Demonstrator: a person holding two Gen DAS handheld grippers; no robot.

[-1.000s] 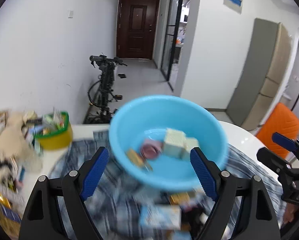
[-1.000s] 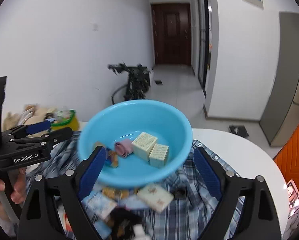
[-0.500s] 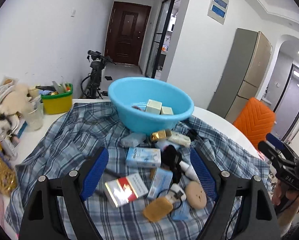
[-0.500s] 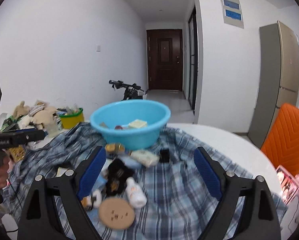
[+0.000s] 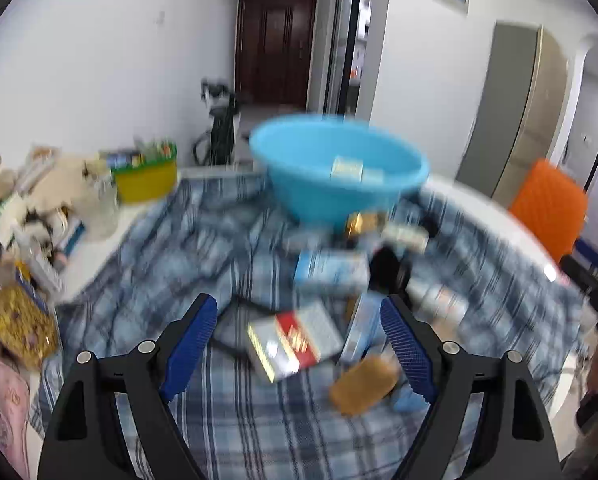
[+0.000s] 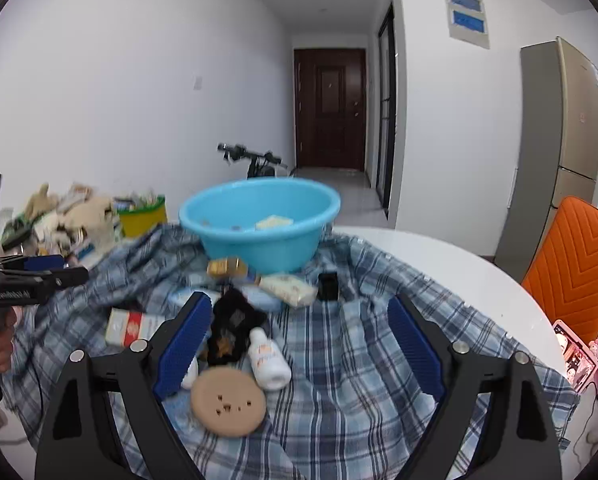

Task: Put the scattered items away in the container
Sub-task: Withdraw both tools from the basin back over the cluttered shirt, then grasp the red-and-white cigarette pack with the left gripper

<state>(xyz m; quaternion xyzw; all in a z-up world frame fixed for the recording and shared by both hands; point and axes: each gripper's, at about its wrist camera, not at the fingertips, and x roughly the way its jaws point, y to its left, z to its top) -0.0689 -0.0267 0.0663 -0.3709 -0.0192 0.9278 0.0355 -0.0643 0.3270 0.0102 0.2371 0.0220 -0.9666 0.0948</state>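
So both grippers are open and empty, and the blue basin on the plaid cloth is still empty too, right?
Not quite. The blue basin is not empty: the right wrist view shows a pale box lying inside it, with smaller bits beside it. The rest holds: the left gripper and right gripper have their jaws open with nothing between them, and the basin sits on the plaid cloth.

A basin (image 6: 259,224) sits on a cloth (image 6: 359,340) spread over the table (image 6: 439,248), boxes (image 6: 274,222) inside it; scattered items lie before it, a bottle (image 6: 269,358) beside a round pad (image 6: 228,401).
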